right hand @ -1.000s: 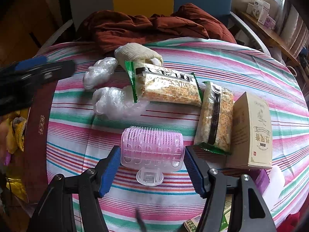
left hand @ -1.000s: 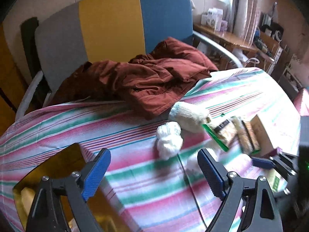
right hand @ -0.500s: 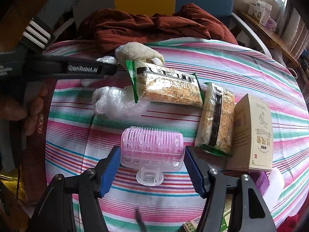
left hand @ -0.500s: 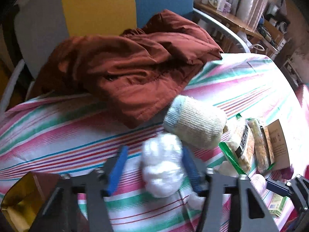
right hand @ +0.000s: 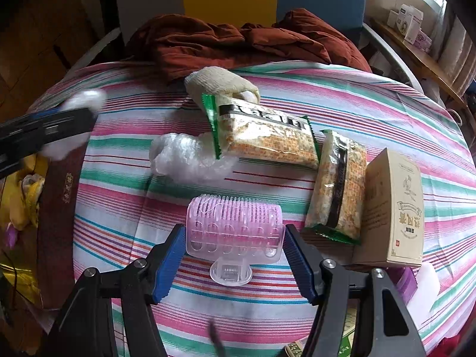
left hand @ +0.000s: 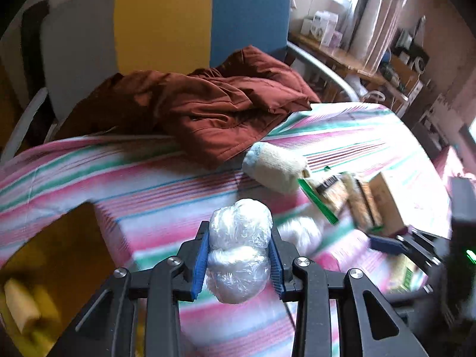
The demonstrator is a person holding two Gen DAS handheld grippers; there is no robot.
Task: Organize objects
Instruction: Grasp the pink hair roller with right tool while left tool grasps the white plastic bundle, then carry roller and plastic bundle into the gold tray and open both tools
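My left gripper [left hand: 238,260] is shut on a crumpled clear plastic wad [left hand: 239,250] and holds it above the striped tablecloth [left hand: 154,196]. In the right wrist view that wad [right hand: 86,101] shows blurred at the far left in the left gripper. My right gripper [right hand: 233,255] is shut on a pink hair roller [right hand: 235,226], just above the cloth. A second plastic wad [right hand: 184,157] lies beside a rolled cream glove [right hand: 220,81]. Two green-edged snack packs [right hand: 264,136] [right hand: 339,187] and a beige box [right hand: 395,205] lie to the right.
A rust-red jacket [left hand: 208,104] lies at the table's far edge against a chair with grey, yellow and blue panels [left hand: 163,20]. A dark brown open box with gold lining [left hand: 50,255] sits at the left, also in the right wrist view [right hand: 56,208].
My left gripper moved forward to the plastic wad, closed on it and lifted it off the cloth toward the left. My right gripper kept still on the roller.
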